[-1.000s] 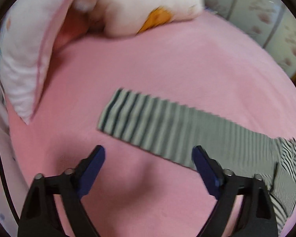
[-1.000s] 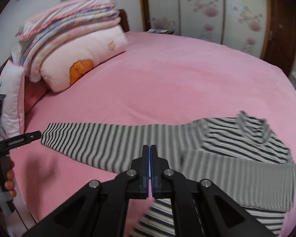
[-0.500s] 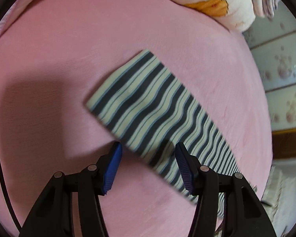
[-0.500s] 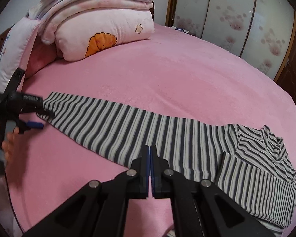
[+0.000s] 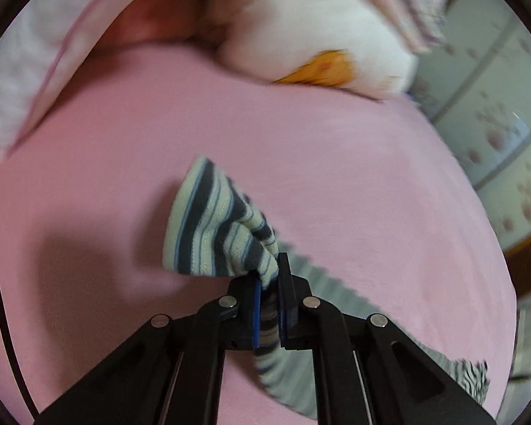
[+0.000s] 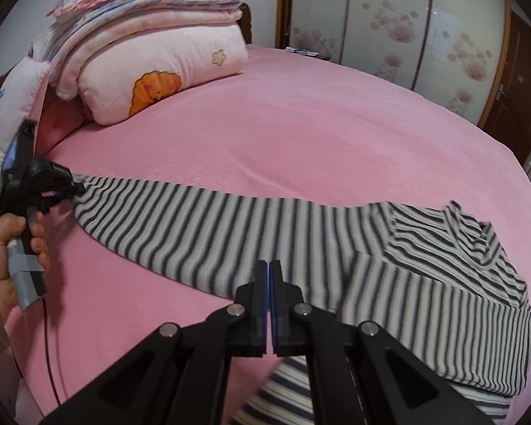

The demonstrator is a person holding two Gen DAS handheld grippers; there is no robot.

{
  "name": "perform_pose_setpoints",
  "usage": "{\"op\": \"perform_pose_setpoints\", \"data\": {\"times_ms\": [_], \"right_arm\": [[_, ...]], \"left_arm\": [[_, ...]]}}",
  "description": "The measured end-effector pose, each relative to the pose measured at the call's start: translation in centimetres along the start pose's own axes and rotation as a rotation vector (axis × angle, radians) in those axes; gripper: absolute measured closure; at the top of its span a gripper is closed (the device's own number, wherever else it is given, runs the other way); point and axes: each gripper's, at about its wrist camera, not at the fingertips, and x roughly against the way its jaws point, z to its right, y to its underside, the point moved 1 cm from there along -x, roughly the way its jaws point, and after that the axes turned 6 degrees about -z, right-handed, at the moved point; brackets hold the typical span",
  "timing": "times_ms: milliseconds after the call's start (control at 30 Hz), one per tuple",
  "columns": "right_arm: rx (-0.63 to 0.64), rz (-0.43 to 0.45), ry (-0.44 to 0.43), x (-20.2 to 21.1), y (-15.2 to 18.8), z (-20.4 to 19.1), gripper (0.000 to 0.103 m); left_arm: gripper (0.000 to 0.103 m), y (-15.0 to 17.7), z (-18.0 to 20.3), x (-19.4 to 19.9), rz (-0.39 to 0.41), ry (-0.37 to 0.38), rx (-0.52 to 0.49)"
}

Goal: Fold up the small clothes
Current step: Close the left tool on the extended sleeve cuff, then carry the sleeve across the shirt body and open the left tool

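A black-and-white striped shirt (image 6: 442,269) lies on the pink bed (image 6: 301,134), one long sleeve (image 6: 201,226) stretched out to the left. My left gripper (image 5: 269,283) is shut on the cuff end of that sleeve (image 5: 216,233), which bunches up in front of the jaws; it also shows in the right wrist view (image 6: 46,184) at the sleeve's left tip. My right gripper (image 6: 268,276) is shut and empty, hovering over the sleeve's lower edge near the shirt body.
A stack of folded pink quilts and a pillow with an orange print (image 6: 152,60) sits at the head of the bed. A white-pink pillow (image 5: 42,56) leans at the far left. Flowered wardrobe doors (image 6: 407,21) stand behind the bed.
My left gripper went down to the sleeve's cuff and closed on it; the cuff now bunches between its fingers. My right gripper stayed shut and shifted slightly over the sleeve.
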Motion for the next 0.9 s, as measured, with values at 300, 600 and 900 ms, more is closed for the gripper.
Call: {"op": "perform_pose_setpoints", "data": {"times_ms": [300, 600, 900], "right_arm": [[-0.164, 0.03, 0.084, 4.0, 3.8, 11.2, 0.102], [-0.372, 0.001, 0.215, 8.1, 11.8, 25.2, 0.102], [-0.463, -0.074, 0.203, 8.1, 18.3, 31.2, 0.102]], "left_arm": [[0.098, 11.2, 22.9, 7.5, -0.045, 0.38, -0.414], [0.097, 30.7, 38.1, 4.5, -0.288, 0.535, -0.663], [0.044, 43.2, 35.6, 1.9, -0.373, 0.385, -0.86]]}}
